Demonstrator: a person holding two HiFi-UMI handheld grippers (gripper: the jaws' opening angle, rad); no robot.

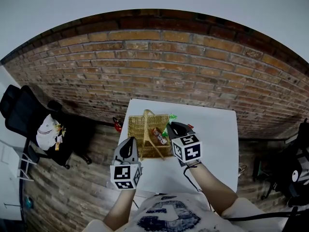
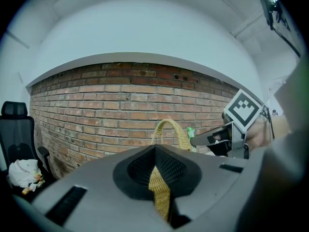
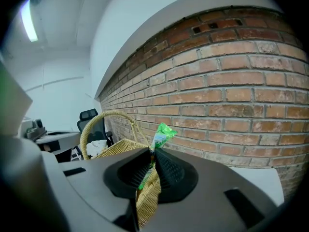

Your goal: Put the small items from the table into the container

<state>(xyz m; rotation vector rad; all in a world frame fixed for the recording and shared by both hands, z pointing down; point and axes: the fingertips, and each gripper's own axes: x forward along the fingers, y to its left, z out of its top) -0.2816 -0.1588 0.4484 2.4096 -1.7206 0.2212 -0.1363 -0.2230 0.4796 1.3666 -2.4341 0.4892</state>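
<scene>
Found the wicker basket [image 1: 136,135] standing on the white table [image 1: 212,139], toward its left side, handle arched over the middle. Saw a reddish-brown snack bar [image 1: 159,136] lying inside, near the right wall. Noted a green packet [image 3: 162,133] pinched between the narrow-set jaws of the right gripper [image 3: 150,159] — top end sticking up past the pads, lower end hanging down by the wicker rim. Read that gripper, in the head view, as sitting just at the basket's right rim, with the packet at the far right corner. Found the left gripper [image 2: 155,164] closed on the basket itself — a strip of woven wall clamped between its pads, at the near left corner. Made out, in the left gripper view, the handle rising beyond the jaws and the right gripper with its marker cube off to the right. Saw both forearms reaching in from the bottom of the head view. Beyond the table, noted a red brick wall [image 1: 193,76] and, at the left, a black office chair [image 1: 19,112] with a white bundle [image 1: 48,129] on its seat.
</scene>
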